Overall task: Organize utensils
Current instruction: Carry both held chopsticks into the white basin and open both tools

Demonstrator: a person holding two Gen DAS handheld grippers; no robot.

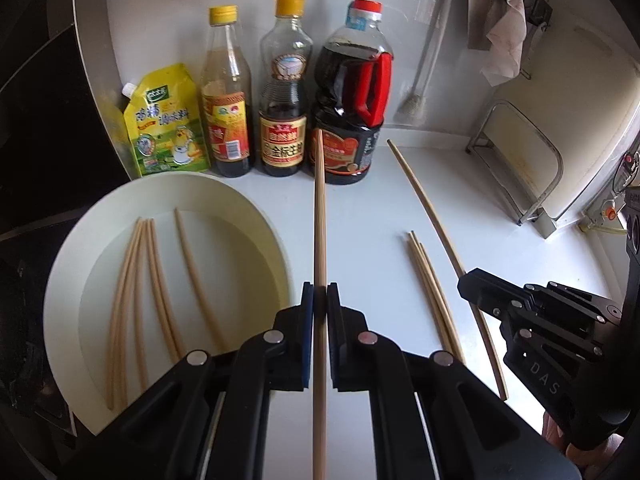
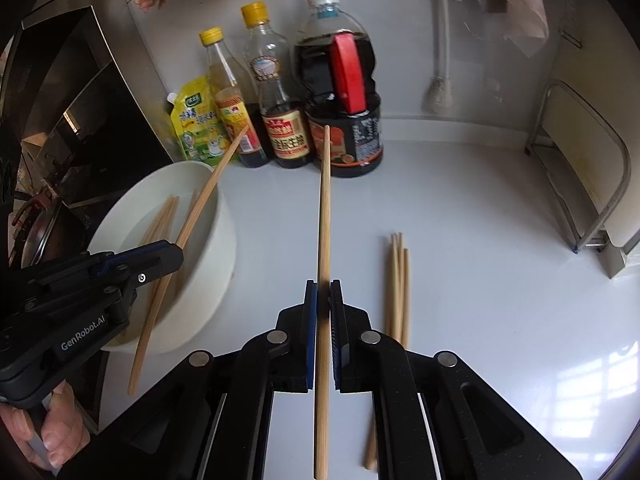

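My left gripper (image 1: 319, 292) is shut on a wooden chopstick (image 1: 319, 216) held above the counter, just right of a white bowl (image 1: 64, 280) that holds several chopsticks (image 1: 156, 280). My right gripper (image 2: 323, 288) is shut on another chopstick (image 2: 325, 208), also above the counter. In the right wrist view the left gripper (image 2: 172, 254) holds its chopstick (image 2: 200, 200) over the bowl (image 2: 224, 240). In the left wrist view the right gripper (image 1: 470, 284) holds its chopstick (image 1: 424, 200). A small bundle of loose chopsticks (image 1: 430, 296) lies on the counter, also in the right wrist view (image 2: 398, 280).
Three sauce bottles (image 1: 284, 92) and a yellow seasoning pouch (image 1: 166, 120) stand against the back wall. A metal rack with a cutting board (image 1: 532, 160) stands at the right. A stove hood (image 2: 80, 92) is at the left. The white counter (image 2: 480, 240) lies below.
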